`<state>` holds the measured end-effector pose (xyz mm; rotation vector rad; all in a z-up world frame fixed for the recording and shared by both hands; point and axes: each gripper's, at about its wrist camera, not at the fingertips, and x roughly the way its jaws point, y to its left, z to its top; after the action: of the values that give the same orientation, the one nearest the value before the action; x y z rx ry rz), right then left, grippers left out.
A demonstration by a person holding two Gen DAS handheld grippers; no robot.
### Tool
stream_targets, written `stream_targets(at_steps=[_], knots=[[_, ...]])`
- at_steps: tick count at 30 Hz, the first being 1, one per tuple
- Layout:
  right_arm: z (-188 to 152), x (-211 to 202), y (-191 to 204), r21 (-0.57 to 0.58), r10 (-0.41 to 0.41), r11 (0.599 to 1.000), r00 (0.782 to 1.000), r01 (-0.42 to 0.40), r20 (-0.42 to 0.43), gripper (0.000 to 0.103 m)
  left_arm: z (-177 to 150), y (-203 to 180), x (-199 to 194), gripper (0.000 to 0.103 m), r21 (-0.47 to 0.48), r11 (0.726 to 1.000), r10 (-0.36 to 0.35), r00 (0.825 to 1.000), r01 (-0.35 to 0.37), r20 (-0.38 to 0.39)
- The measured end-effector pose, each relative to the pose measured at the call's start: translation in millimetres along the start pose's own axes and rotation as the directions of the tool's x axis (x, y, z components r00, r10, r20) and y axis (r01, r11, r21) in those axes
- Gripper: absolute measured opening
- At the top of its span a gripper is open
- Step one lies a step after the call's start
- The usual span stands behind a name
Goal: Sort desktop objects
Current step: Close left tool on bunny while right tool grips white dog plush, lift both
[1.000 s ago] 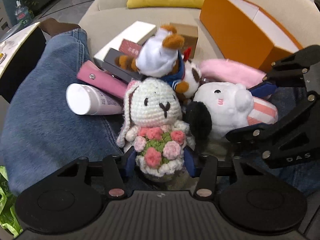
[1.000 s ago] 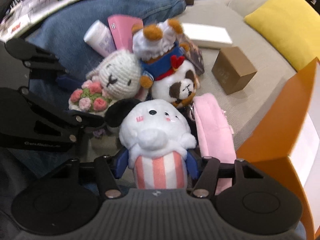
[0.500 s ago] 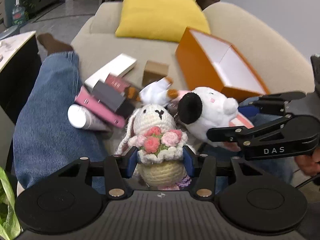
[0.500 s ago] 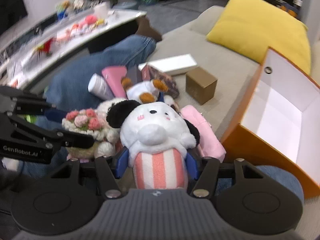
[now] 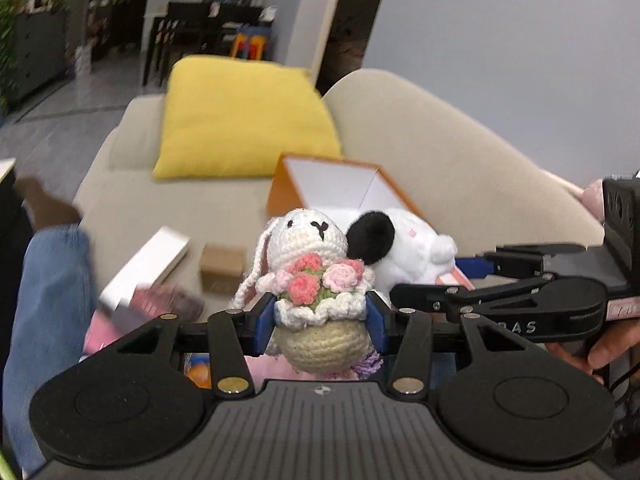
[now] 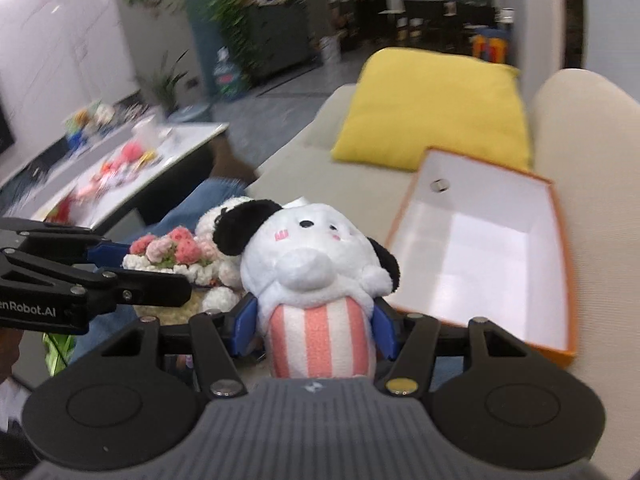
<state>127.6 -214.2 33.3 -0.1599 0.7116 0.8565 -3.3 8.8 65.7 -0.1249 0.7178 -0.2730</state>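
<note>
Left wrist view shows the left gripper [image 5: 320, 318] with its blue jaws pinching a crocheted bunny [image 5: 316, 280] at the frilled waist, just under its posy of pink roses; the toy sits upright between the pads, clear of the sofa. Just to its right, touching its head, is a white plush dog [image 5: 404, 252] with a black ear, carried by the right gripper [image 5: 476, 268] that reaches in from the right edge, a hand [image 5: 600, 348] beneath it. Beyond both toys lies an open orange box [image 5: 340, 184] with a white inside on the beige sofa [image 5: 460, 152], a yellow cushion [image 5: 240, 116] behind it. Lower left are a small brown box [image 5: 222, 268], a white box [image 5: 148, 264] and a denim-clad leg [image 5: 48, 304].

Right wrist view has the right gripper's [image 6: 314, 326] jaws pinching the plush dog [image 6: 312, 256] by its pink-striped lower body, upright and lifted. The bunny [image 6: 180, 252] is just left of it, held by the left gripper [image 6: 132, 264]. The orange box [image 6: 564, 264] stands open to the right, nothing inside but a small dark disc. A cluttered table [image 6: 132, 168] is far left.
</note>
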Motion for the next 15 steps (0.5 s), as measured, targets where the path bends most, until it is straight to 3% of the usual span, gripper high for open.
stream_targets(at_steps=[9, 15], knots=[[18, -7, -72, 0.235, -0.163, 0.961, 0.984, 0.143, 0.069, 0.061, 51, -32, 70, 0.054, 0.038, 0.997, -0.062, 0.997, 0.060, 0.050], [35, 15, -119, 0.350, -0.224, 0.917, 0.973, 0.192, 0.054, 0.061, 70, -44, 135, 0.054, 0.037, 0.998, -0.047, 0.999, 0.047, -0.002]])
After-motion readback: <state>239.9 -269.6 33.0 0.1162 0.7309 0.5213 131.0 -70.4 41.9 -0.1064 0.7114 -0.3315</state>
